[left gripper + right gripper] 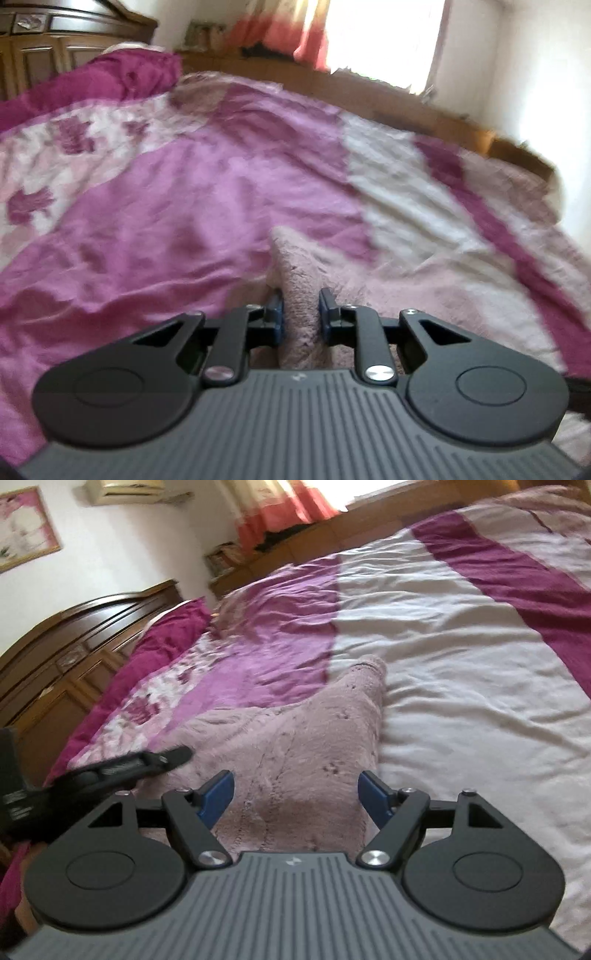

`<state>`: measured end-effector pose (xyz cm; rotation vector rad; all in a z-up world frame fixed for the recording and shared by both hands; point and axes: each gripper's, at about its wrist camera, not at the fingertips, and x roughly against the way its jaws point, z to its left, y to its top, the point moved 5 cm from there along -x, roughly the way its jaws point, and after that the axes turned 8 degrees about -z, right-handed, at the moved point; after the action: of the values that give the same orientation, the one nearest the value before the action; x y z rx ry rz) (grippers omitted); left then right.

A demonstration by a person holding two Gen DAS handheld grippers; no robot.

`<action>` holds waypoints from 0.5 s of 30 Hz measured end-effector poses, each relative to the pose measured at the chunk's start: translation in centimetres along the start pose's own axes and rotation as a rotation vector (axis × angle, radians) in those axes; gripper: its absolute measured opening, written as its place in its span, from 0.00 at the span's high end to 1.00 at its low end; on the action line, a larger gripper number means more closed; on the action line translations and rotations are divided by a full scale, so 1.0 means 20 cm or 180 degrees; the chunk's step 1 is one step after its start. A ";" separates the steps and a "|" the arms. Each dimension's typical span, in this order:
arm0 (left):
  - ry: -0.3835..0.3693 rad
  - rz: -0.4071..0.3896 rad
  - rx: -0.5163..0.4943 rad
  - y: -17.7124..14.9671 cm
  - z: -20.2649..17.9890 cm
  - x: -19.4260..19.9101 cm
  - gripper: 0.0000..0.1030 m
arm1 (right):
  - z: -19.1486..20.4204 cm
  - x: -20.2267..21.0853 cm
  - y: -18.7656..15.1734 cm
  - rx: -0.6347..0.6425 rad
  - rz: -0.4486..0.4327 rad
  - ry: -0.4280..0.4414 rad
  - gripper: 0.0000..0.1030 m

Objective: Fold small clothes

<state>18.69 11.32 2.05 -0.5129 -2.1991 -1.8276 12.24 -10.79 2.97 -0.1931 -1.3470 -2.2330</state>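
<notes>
Fuzzy pink garment (295, 738) lies on the bed (461, 664), long axis running away from both tools; left hand-held gripper (301, 314) pinches its near edge, right hand-held gripper (297, 794) gapes wide over it.

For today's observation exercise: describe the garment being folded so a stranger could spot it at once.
Start at the bed with its purple-and-white cover. The garment lies on the near part, under both grippers. It is fuzzy, dusty pink fleece; the cover around it is smooth and wrinkled.

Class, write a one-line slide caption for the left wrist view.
Left claw pinches a ridge of the fuzzy pink garment on the purple-and-white bedspread.
</notes>
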 end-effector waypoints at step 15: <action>0.0085 0.0476 0.0425 -0.10 0.19 0.05 0.35 | -0.10 -0.04 -0.06 -0.0265 0.0155 -0.0023 0.16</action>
<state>17.20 14.79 -0.07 -0.6039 -2.1826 -1.5916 12.66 -11.84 0.80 -0.2612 -1.2408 -2.2516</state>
